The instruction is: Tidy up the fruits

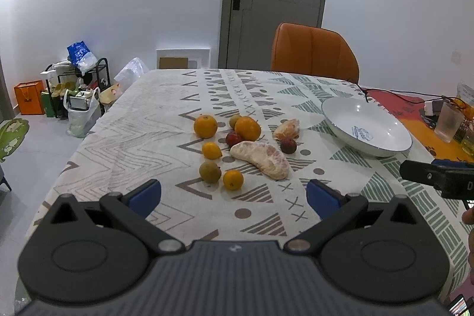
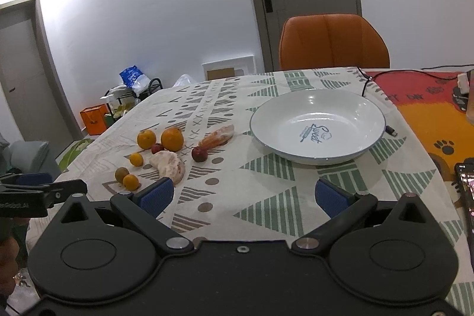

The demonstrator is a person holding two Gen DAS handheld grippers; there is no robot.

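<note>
Several fruits lie loose on the patterned tablecloth: two oranges (image 1: 205, 126) (image 1: 247, 128), small tangerines (image 1: 233, 179) (image 1: 211, 150), a greenish-brown fruit (image 1: 210, 172), two dark red fruits (image 1: 288, 145), a peeled pomelo wedge (image 1: 262, 158) and a peeled orange piece (image 1: 286, 129). A white bowl (image 2: 318, 105) with blue rim stands empty to their right. My left gripper (image 1: 233, 194) hangs open just before the fruits. My right gripper (image 2: 244, 196) is open, nothing between its fingers, short of the bowl.
An orange chair (image 2: 333, 42) stands behind the table's far edge. A black cable (image 2: 367, 82) runs by the bowl. A phone (image 2: 466, 191) lies at the right edge, a plastic cup (image 1: 448, 122) and clutter at far right. Bags and a rack (image 1: 77, 85) stand on the floor left.
</note>
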